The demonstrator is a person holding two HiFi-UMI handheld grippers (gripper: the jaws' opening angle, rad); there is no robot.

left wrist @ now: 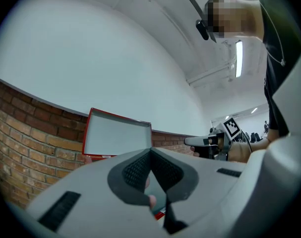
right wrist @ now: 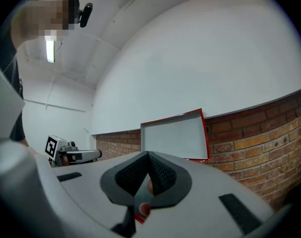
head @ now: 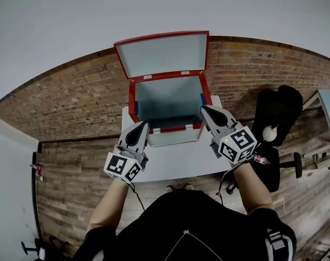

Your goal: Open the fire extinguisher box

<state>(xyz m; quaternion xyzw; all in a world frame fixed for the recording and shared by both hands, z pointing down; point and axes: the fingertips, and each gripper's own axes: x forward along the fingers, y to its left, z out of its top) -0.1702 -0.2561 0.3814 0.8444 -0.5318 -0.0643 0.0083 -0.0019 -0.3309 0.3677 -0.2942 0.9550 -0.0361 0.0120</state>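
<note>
Head view. Item: fire extinguisher box (head: 166, 105), red outside, pale grey inside, standing at the far edge of a white desk (head: 175, 165) with its back to a brick wall (head: 67, 99).

Lid (head: 163, 53): raised, hinged at the rear, standing upright against the wall above the open body.

Left tool (head: 142, 123): roughly level, tip just beside the box's front left corner; whether it touches cannot be told.

Right tool (head: 203, 108): roughly level, tip at the box's right wall near the front corner; contact likewise unclear.

Left gripper view: the left tool's jaws are pressed together tip to tip, closed, with the raised lid beyond them.

Right gripper view: the right tool's jaws are likewise closed on each other, the lid beyond.

Person (head: 192, 227): black top, bare forearms, at the desk's near edge, one tool in each hand.
</note>
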